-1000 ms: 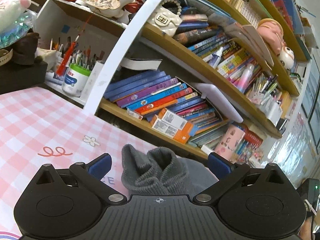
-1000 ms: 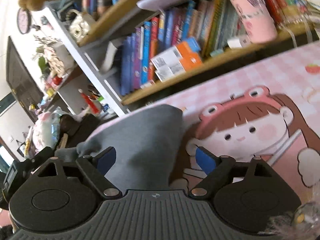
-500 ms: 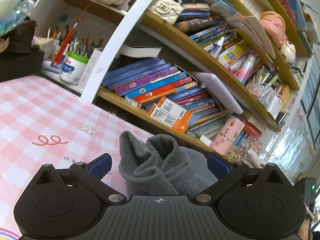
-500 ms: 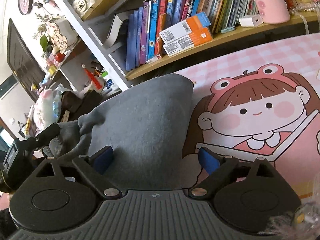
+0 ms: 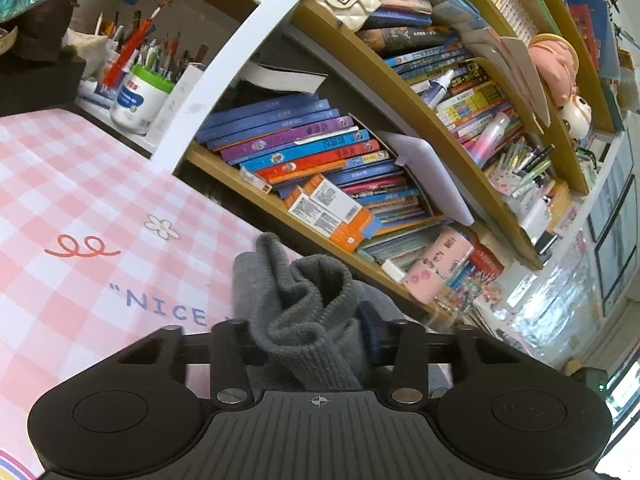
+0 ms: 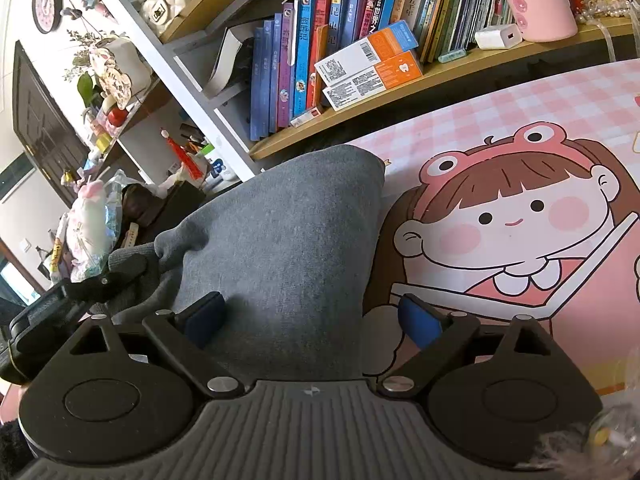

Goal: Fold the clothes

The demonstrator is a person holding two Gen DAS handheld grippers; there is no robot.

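A grey sweatshirt (image 6: 288,232) lies bunched on the pink cartoon table mat (image 6: 520,128). In the left wrist view its ribbed cuff (image 5: 308,292) stands up in folds between my fingers, and my left gripper (image 5: 306,332) is shut on it. The right wrist view shows that left gripper (image 6: 108,276) at the garment's left end, pinching the ribbed part. My right gripper (image 6: 312,320) is open low over the smooth body of the sweatshirt; its left finger rests over the cloth, its right finger over the mat just past the cloth's edge.
A bookshelf (image 5: 360,184) full of books runs along the table's far edge, with orange boxes (image 6: 372,64) and a pink cup (image 6: 528,0) on its lowest board. A pen pot (image 5: 136,96) and clutter stand at the left end. Checked mat (image 5: 80,200) lies bare left of the garment.
My left gripper's fingers have closed from wide apart onto the ribbed cuff. The right gripper stayed open and settled closer over the sweatshirt.
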